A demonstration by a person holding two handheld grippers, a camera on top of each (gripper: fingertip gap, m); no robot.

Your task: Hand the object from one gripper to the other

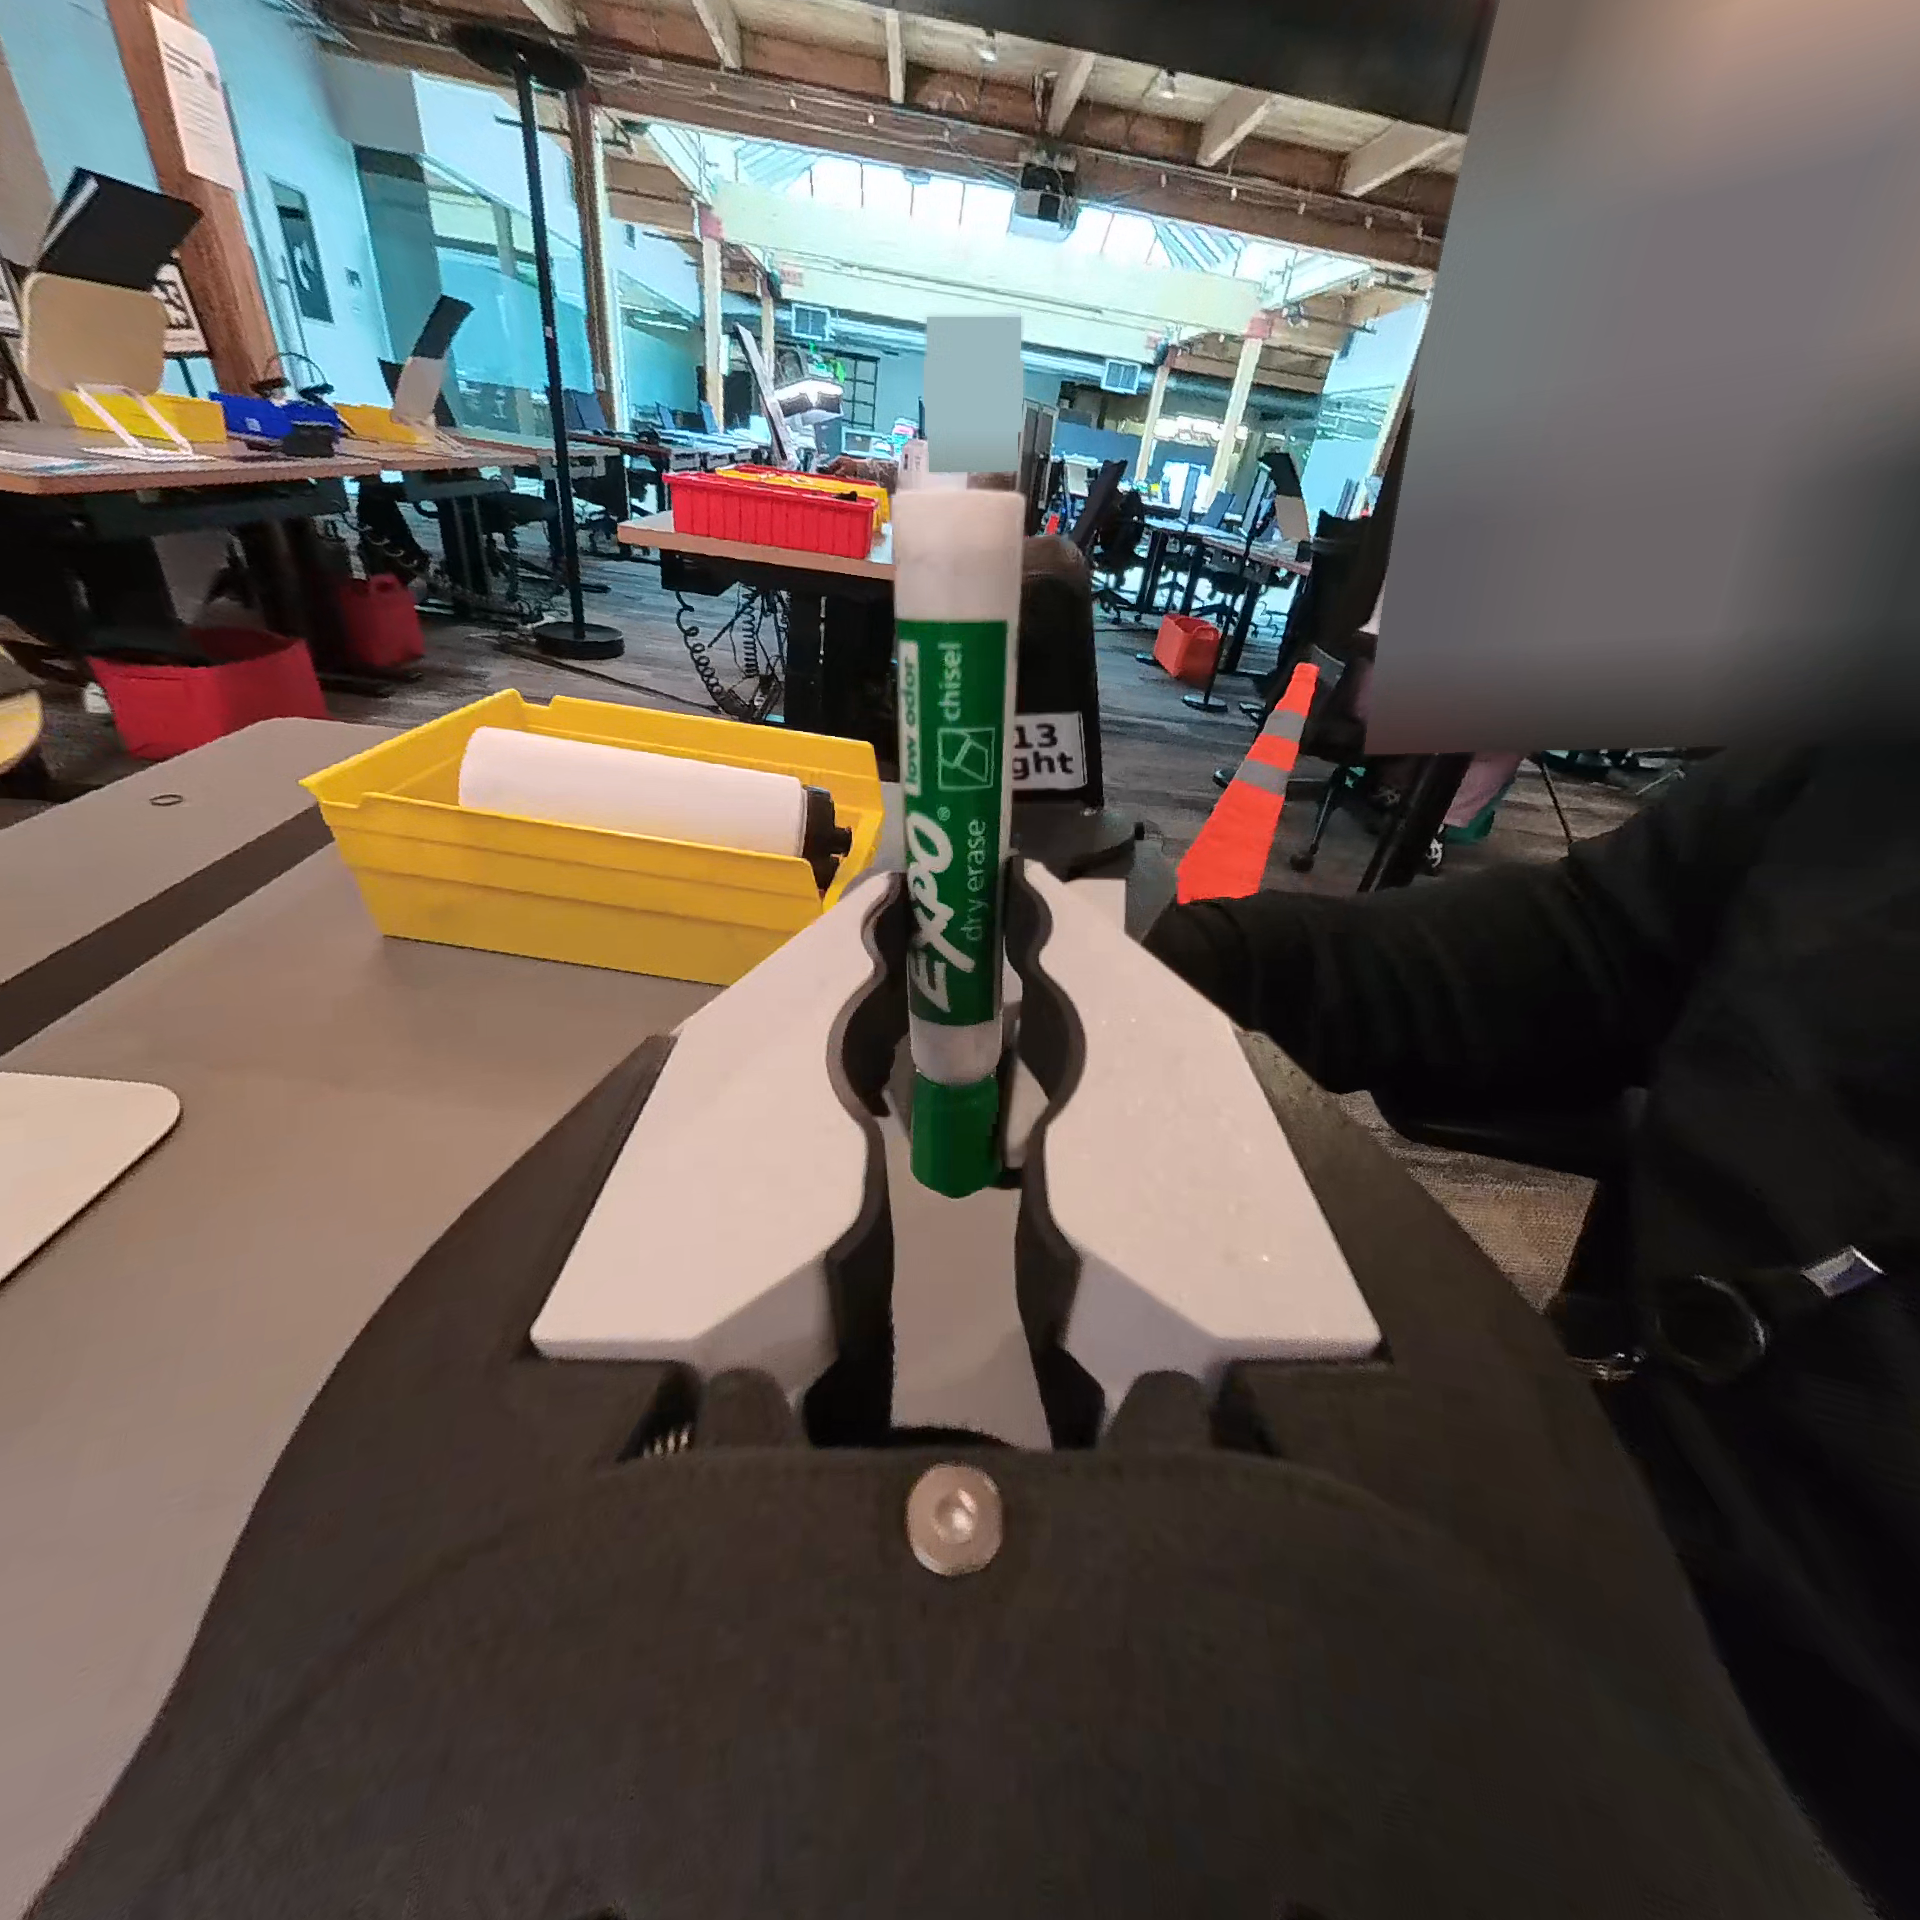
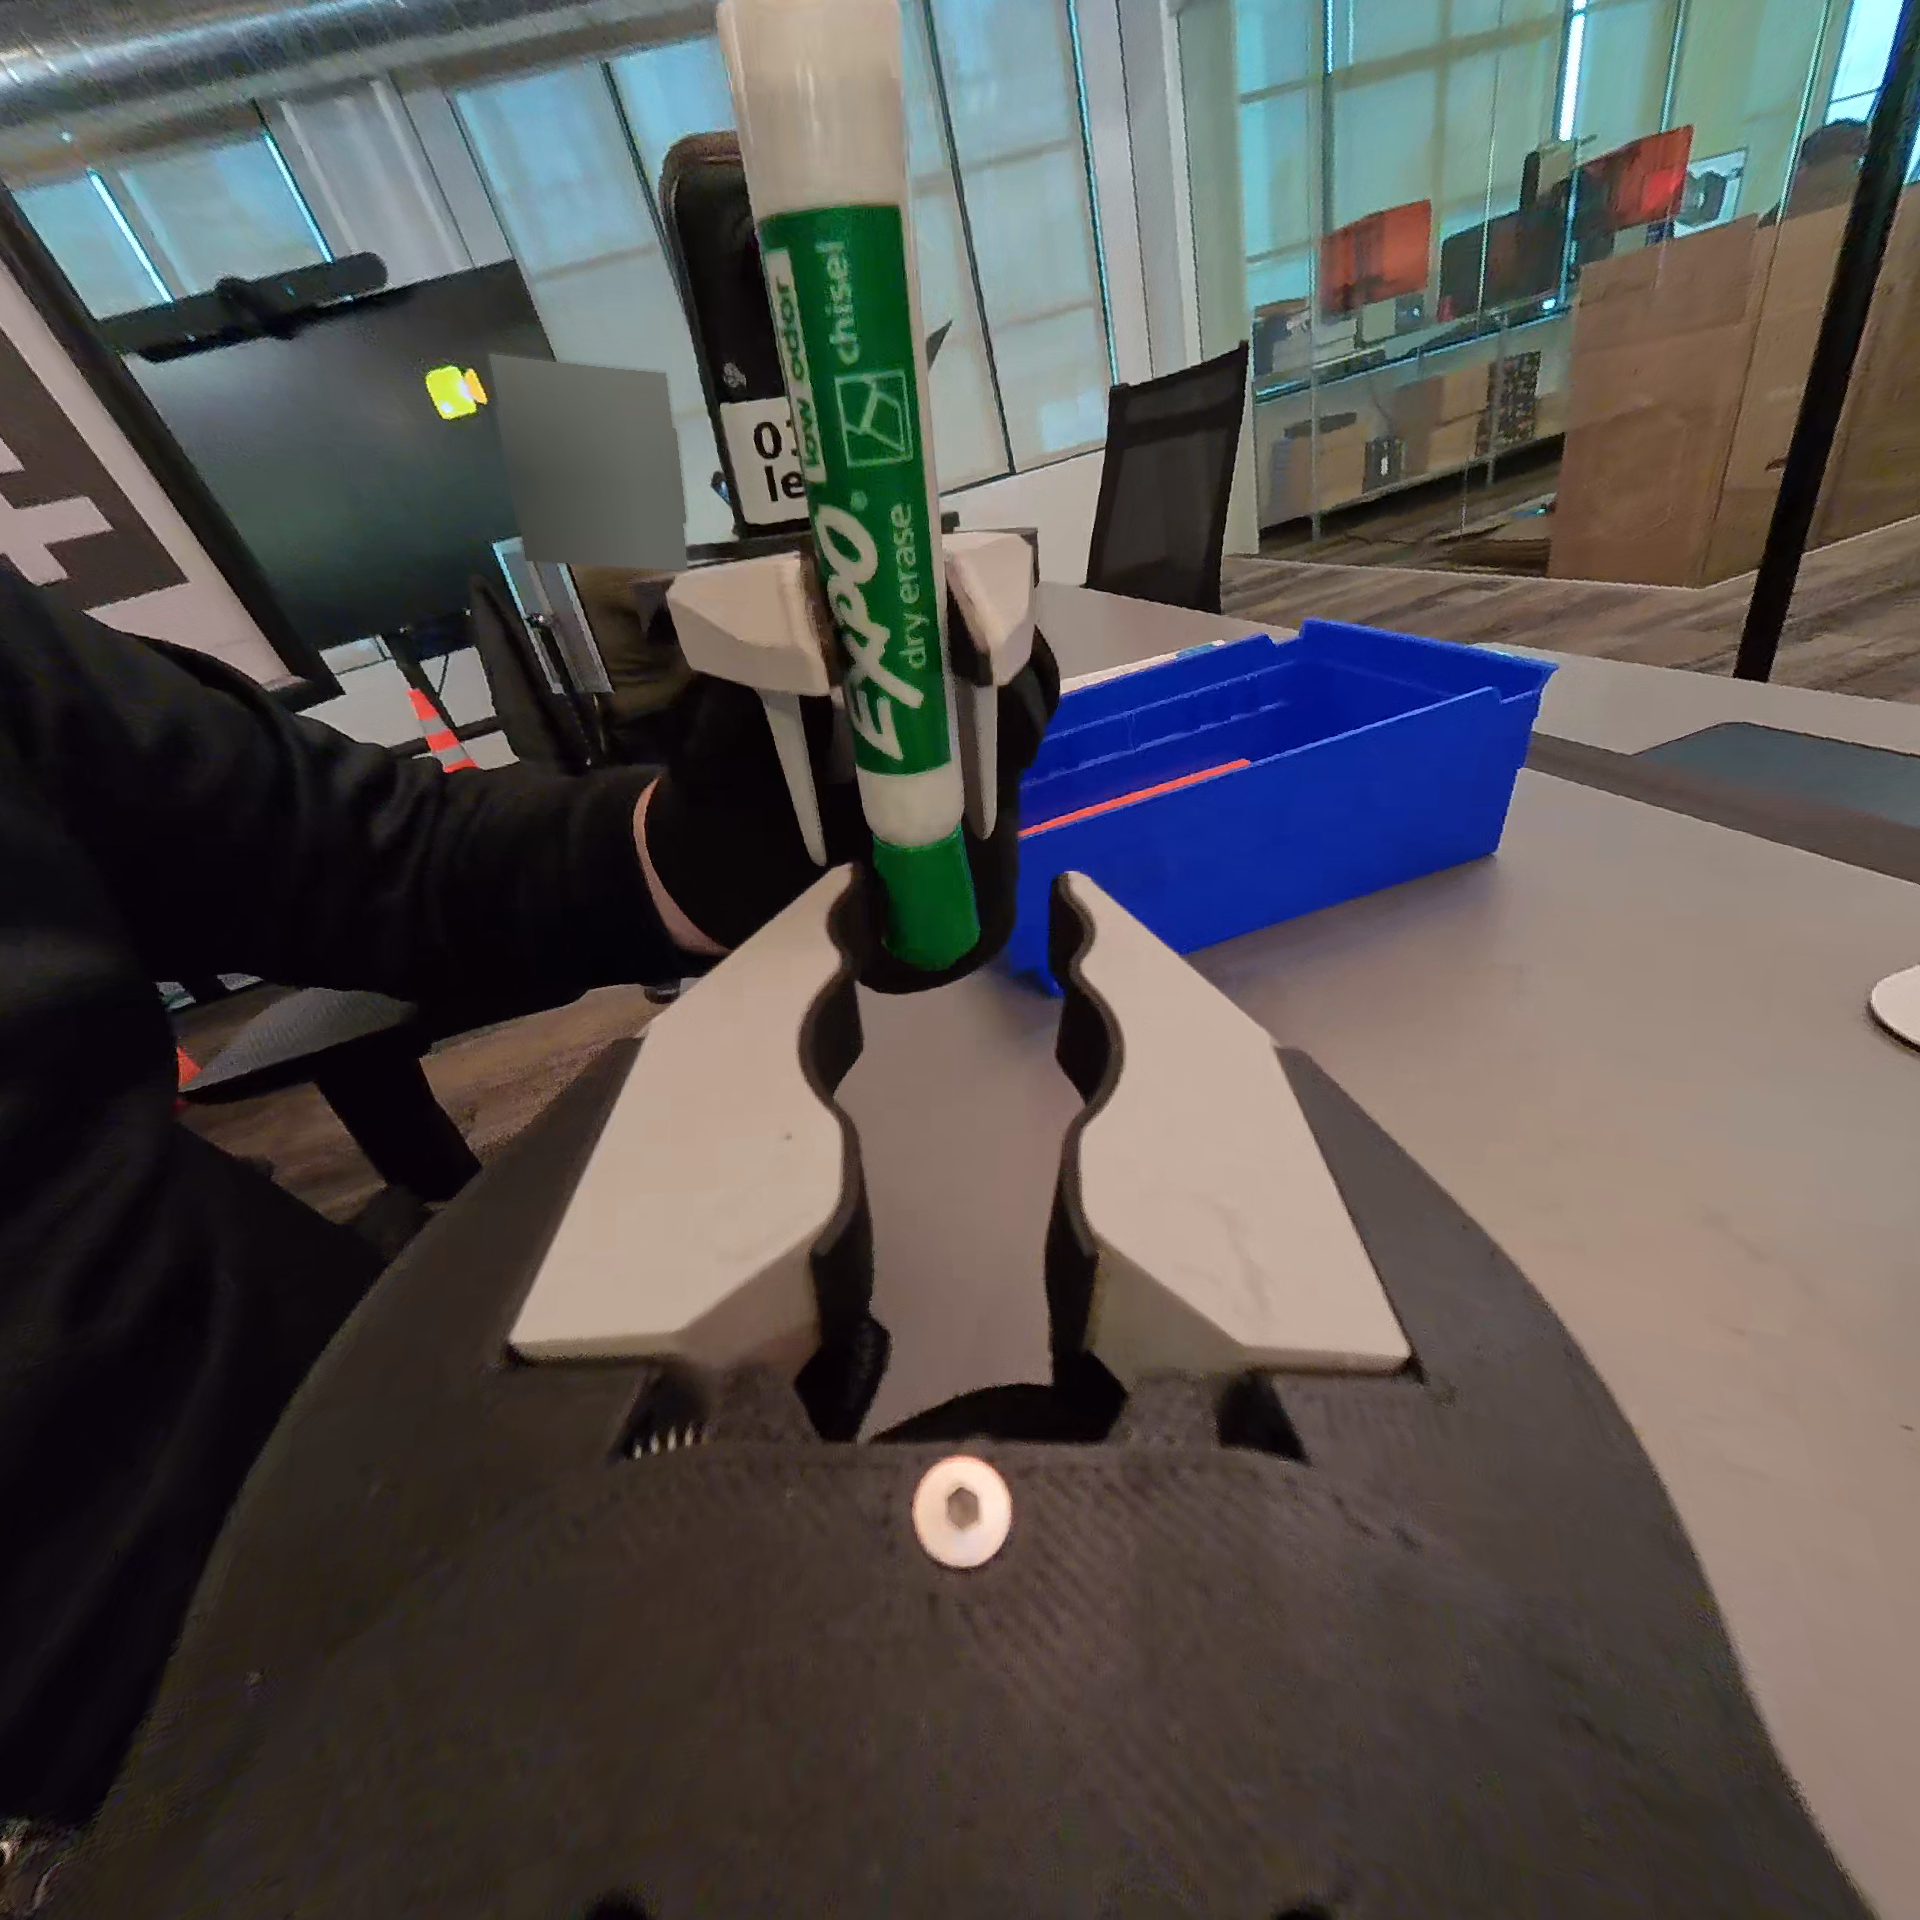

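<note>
- My left claw: closed on the marker, grey fingers pinching the labelled barrel from both sides.
- Marker stands upright in that grip, green cap down between the fingers, white end up at 12 o'clock.
- In the right wrist view the same marker shows ahead at 12, held by the left claw with a black-gloved hand behind it.
- My right claw: fingers spread apart, gripping nothing; the cap sits just beyond the tips, near the left tip. Can't tell if it touches.
- Black sleeve at 3 o'clock in the left view, at 9 in the right view.
- Grey table under both claws.
- Yellow bin on the table at 10–11 o'clock of the left claw, a white roll with a black end lying in it.
- Blue bin on the table at 1 o'clock of the right claw, just behind the marker; a thin red strip inside.
- White flat thing at 9 o'clock on the table, left view, cut off by the edge.
- Further out: orange cone on the floor at 2 o'clock, red bin on another table at 12.
- Right view far: dark screen at 10 o'clock, black chair at 1.
</note>
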